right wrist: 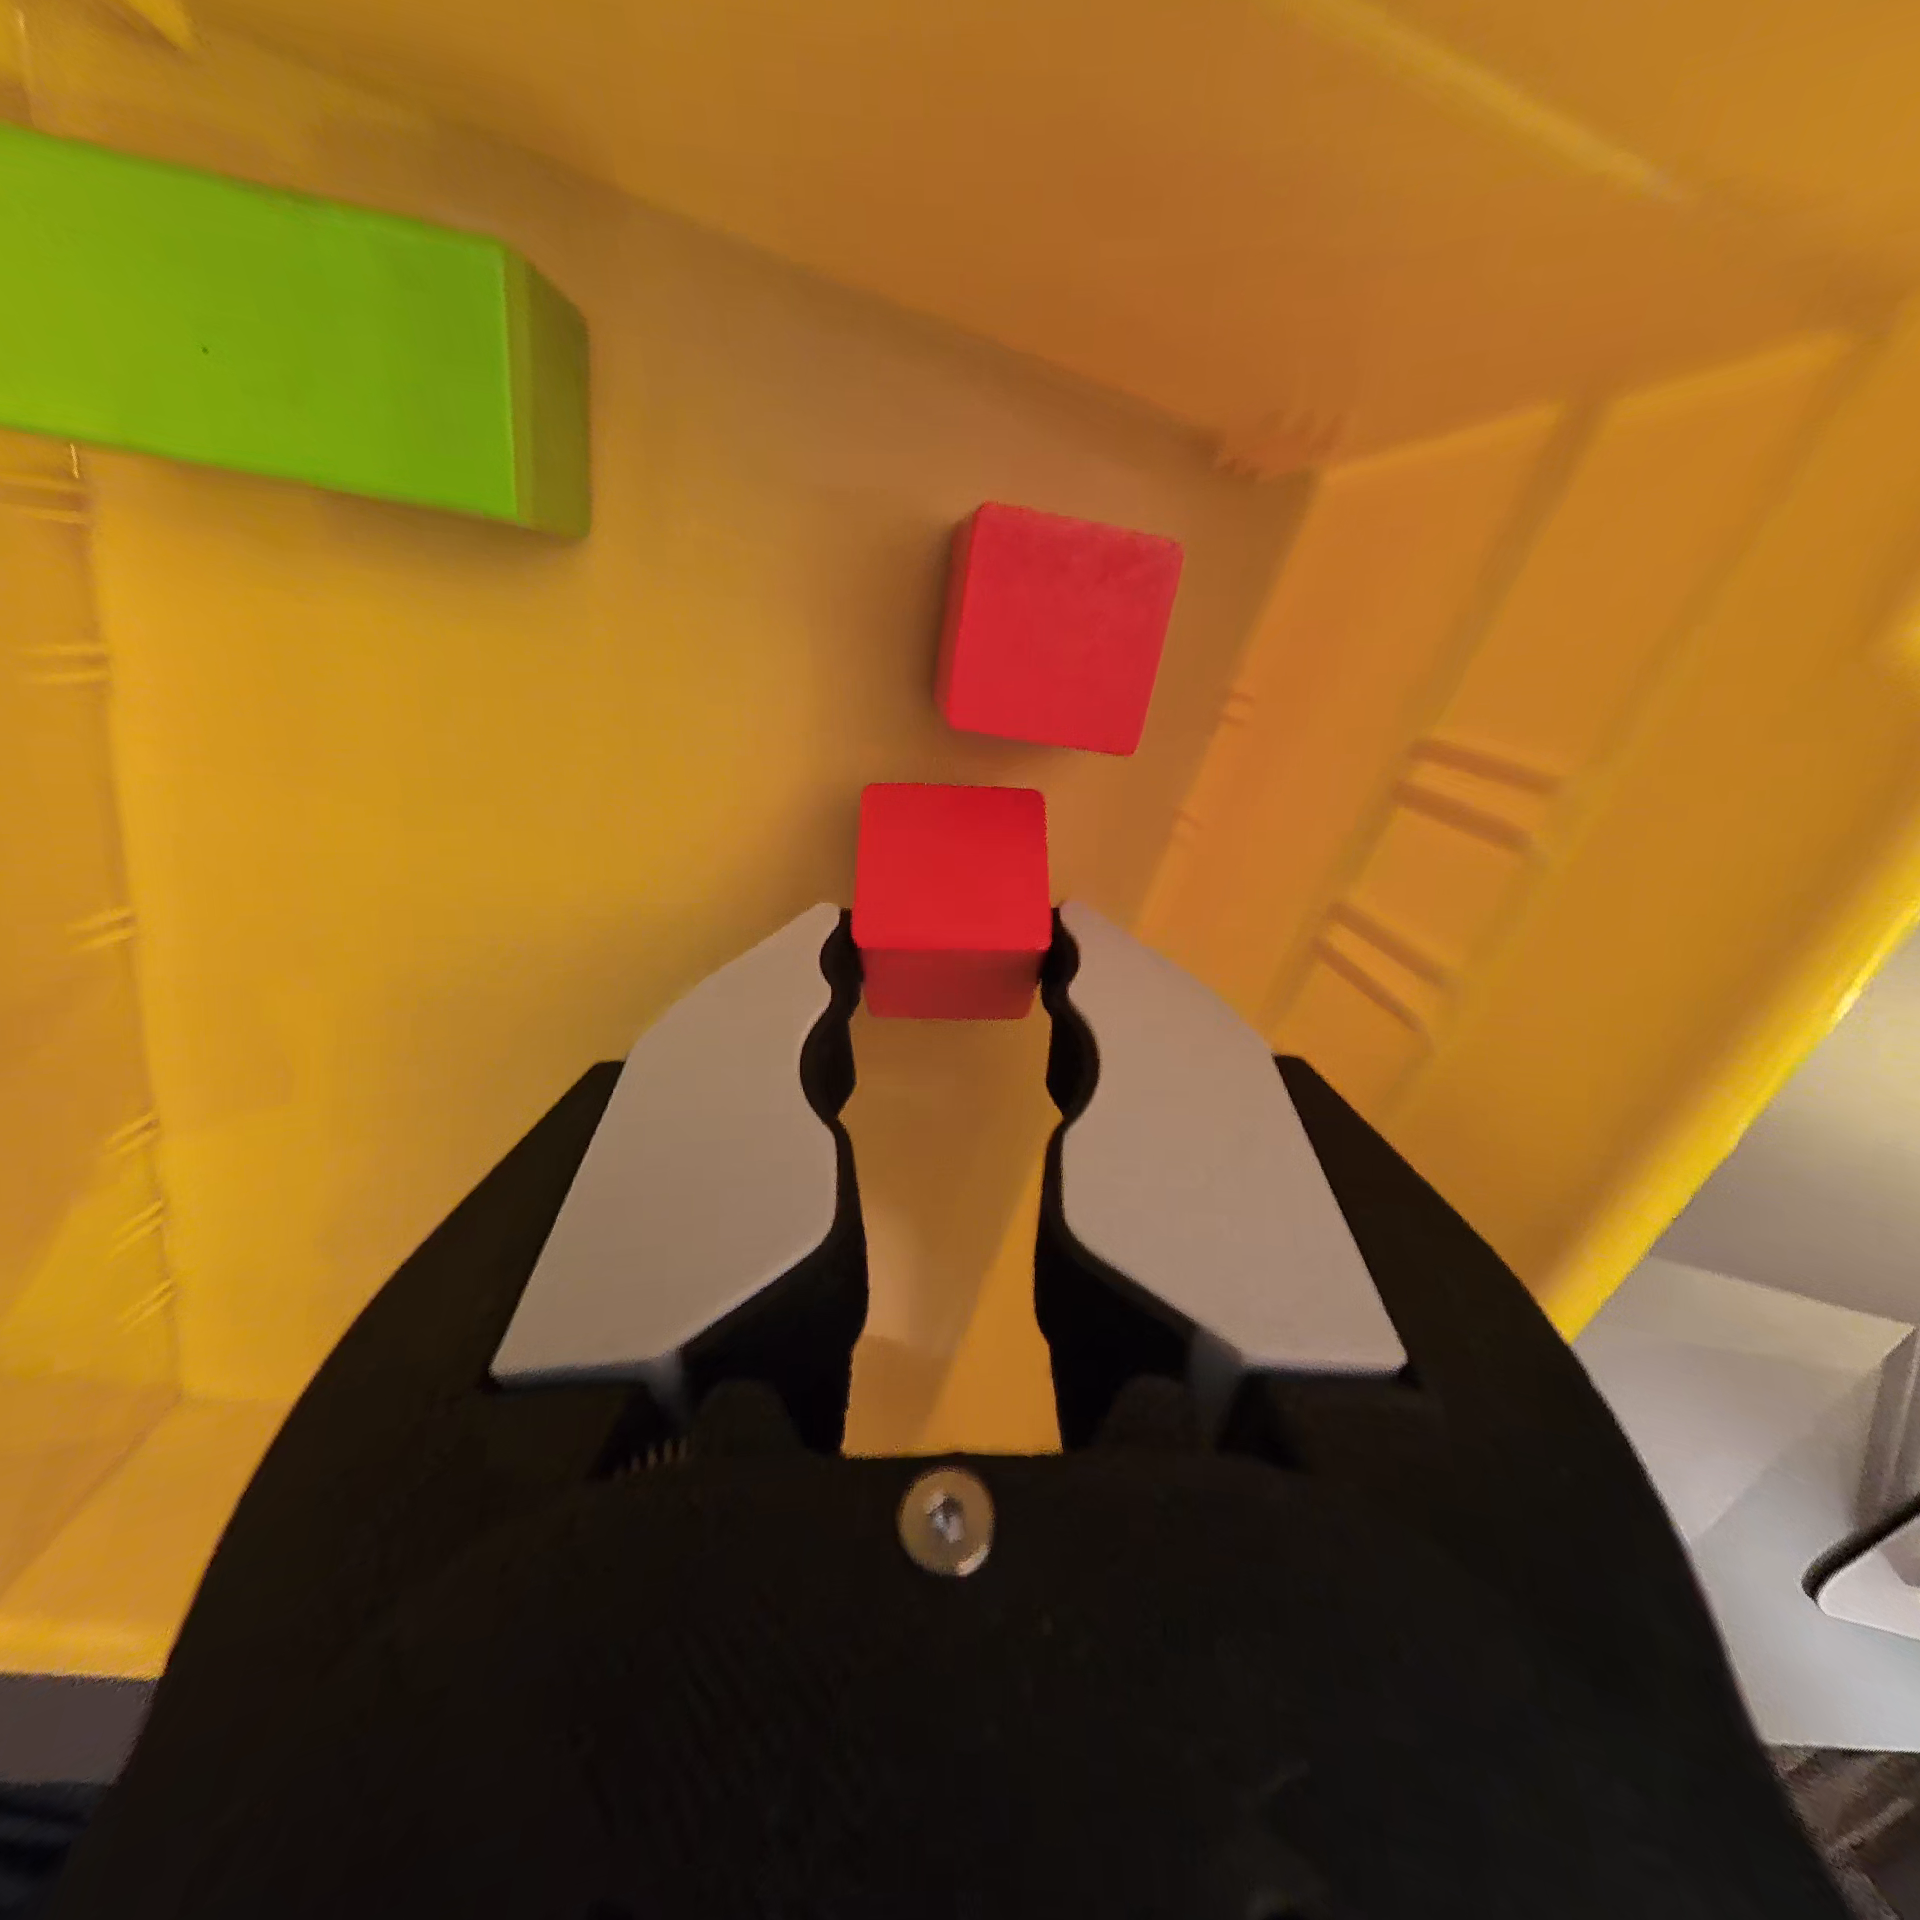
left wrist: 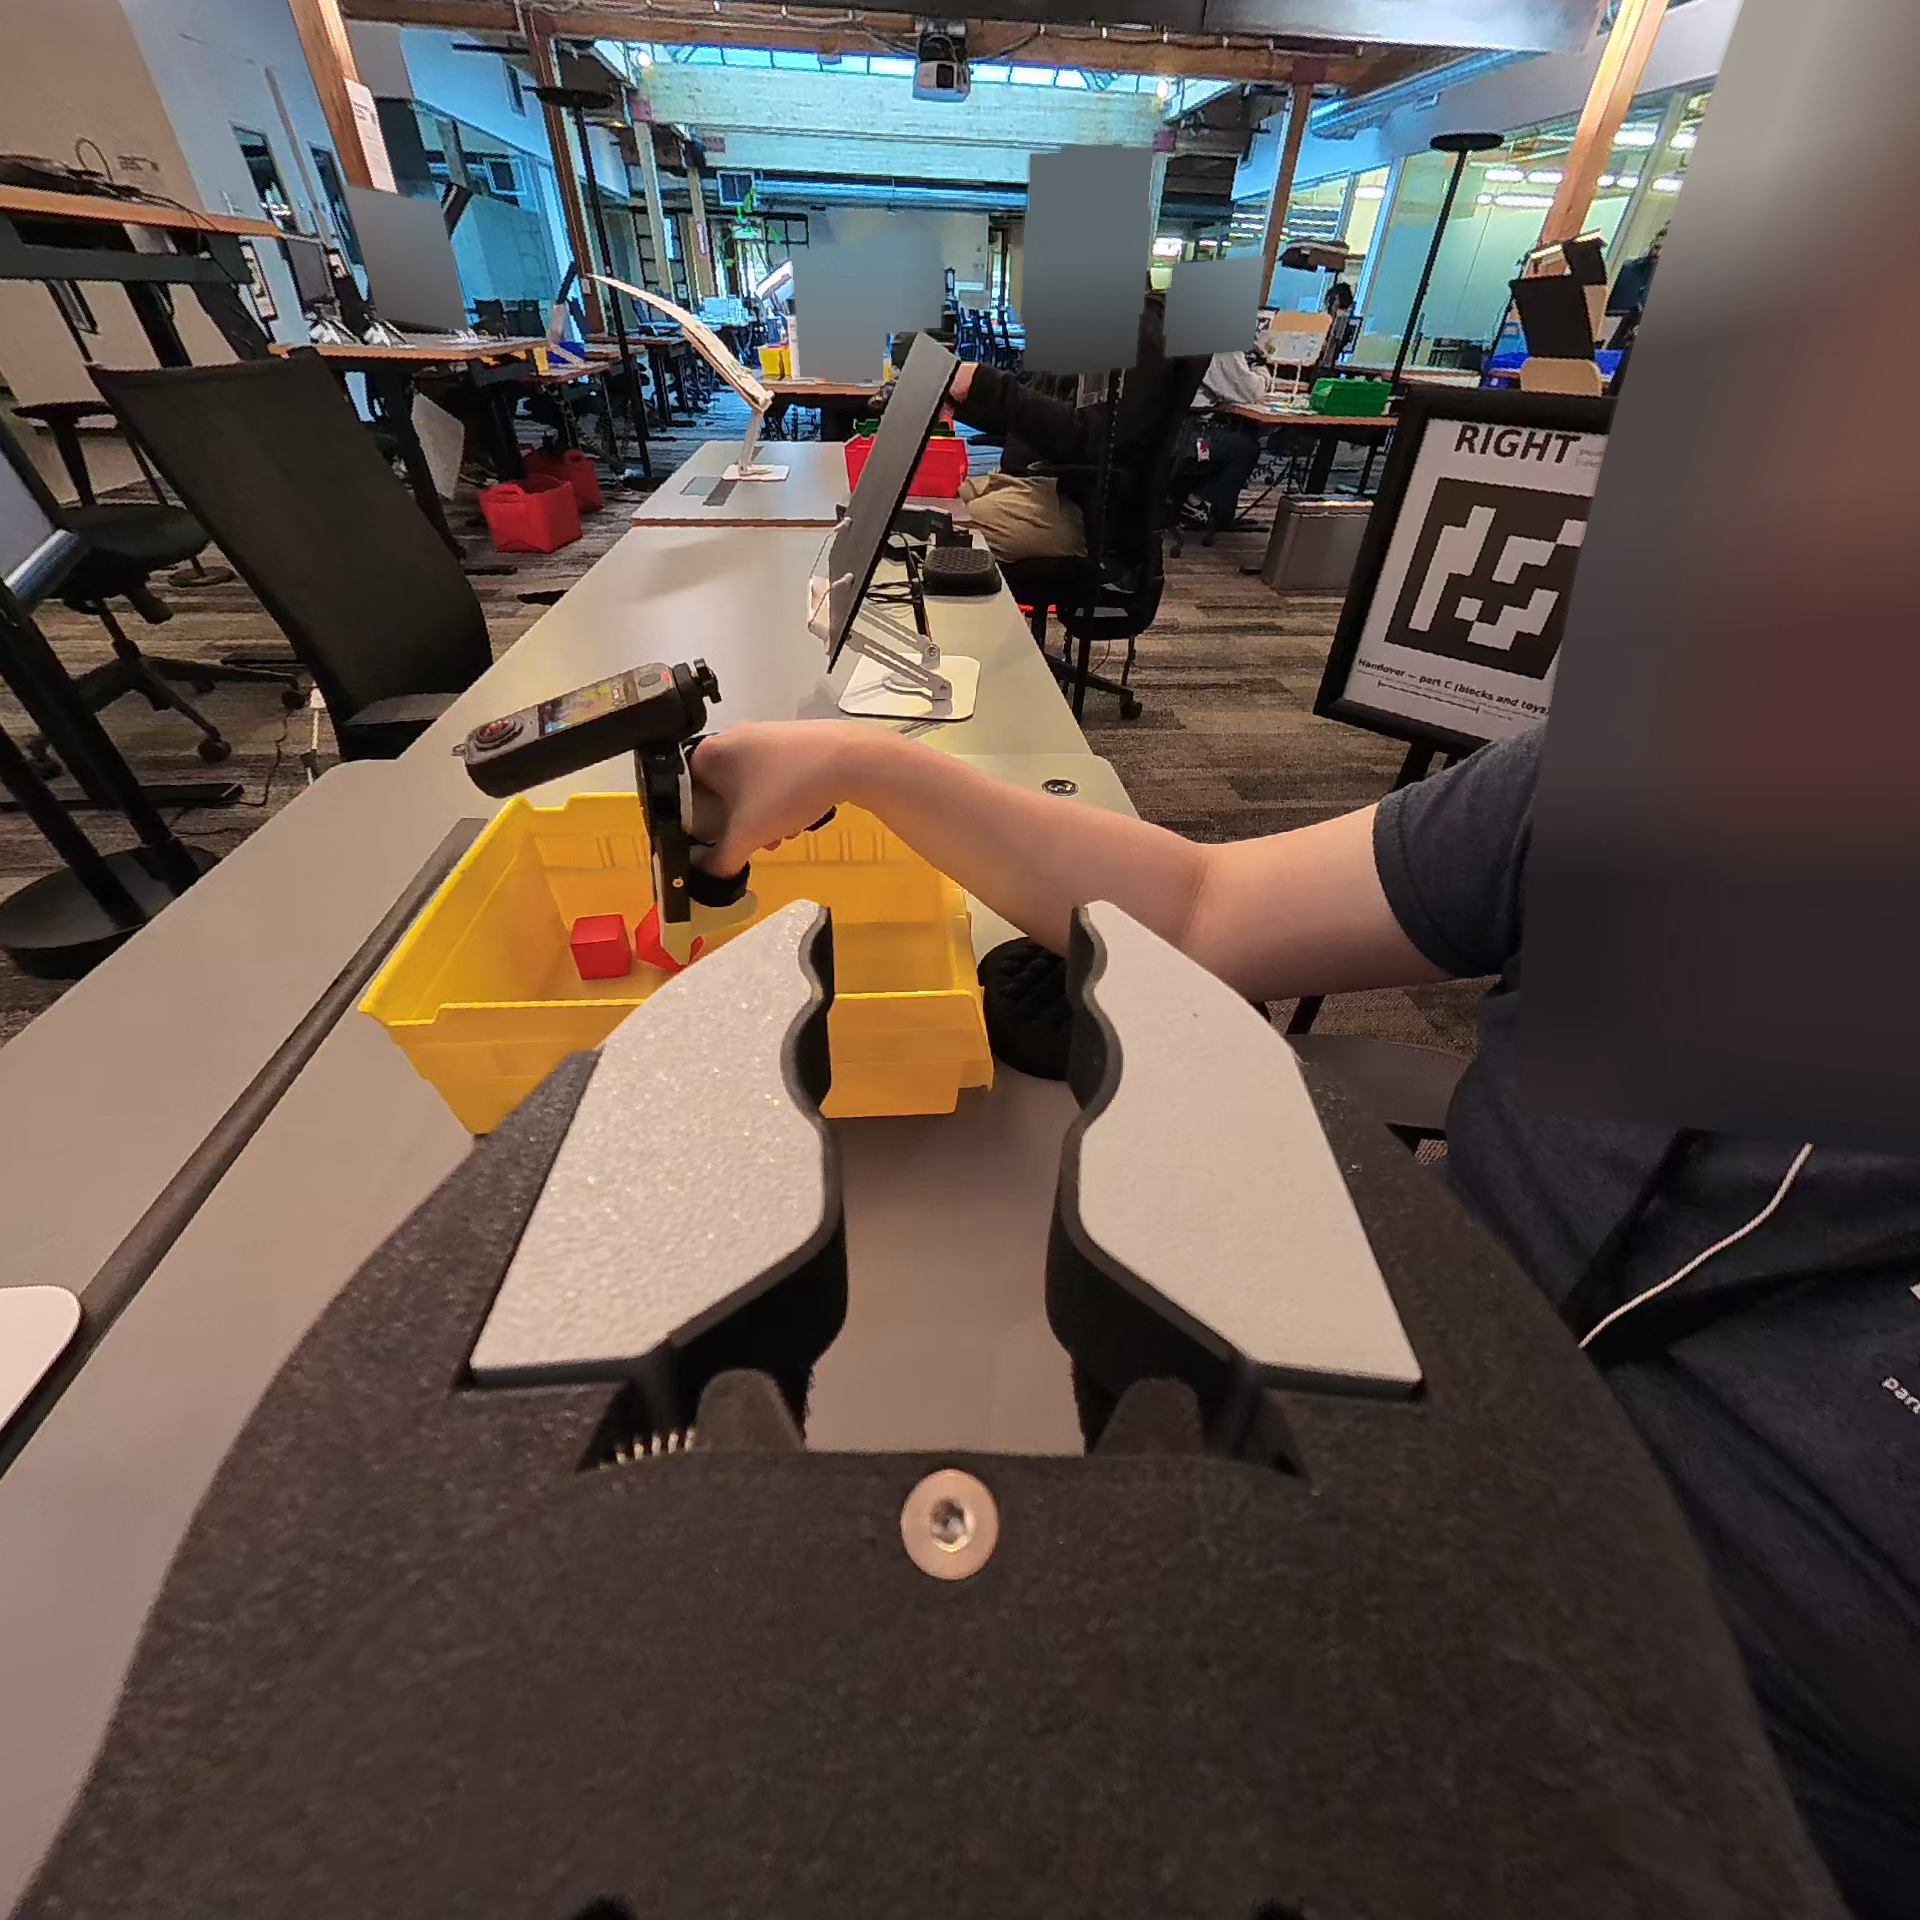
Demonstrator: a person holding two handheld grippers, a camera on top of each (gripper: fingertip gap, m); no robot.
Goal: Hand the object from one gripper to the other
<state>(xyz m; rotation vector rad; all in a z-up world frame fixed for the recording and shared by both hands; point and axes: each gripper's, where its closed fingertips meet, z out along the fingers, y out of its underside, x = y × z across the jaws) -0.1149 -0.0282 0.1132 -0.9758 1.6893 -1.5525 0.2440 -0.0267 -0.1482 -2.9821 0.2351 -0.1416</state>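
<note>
Bin [left wrist: 499, 1023] is yellow plastic, on the grey table [left wrist: 208, 1091] ahead of me, and it holds the blocks. My right gripper [right wrist: 951, 940] is reaching down into it; its fingertips are clamped on the near red block [right wrist: 951, 883], touching both side faces, only the tips gripping. The tip-only hold makes sense to me: it leaves most of the block sticking out for the other gripper to take. Whether the block is lifted off the bin floor yet, I cannot tell.

Second red block [right wrist: 1055, 629] sits just beyond the held one, apart from it, so the grip didn't need to push it aside. Green block [right wrist: 260, 332] lies far left in the bin, well apart from both.

From the left wrist view I see the right gripper [left wrist: 670, 940] pointing down into the bin with a hand [left wrist: 764, 795] on its handle, and a red block [left wrist: 601, 945] just to its left.

My left gripper [left wrist: 951, 997] waits outside the bin on the near side, fingers apart with nothing between them, aimed toward the bin. I read that as staged for receiving. Handover not yet started; pickup is the current step. Risk: a shallow tip grip could let the block twist on lifting.
</note>
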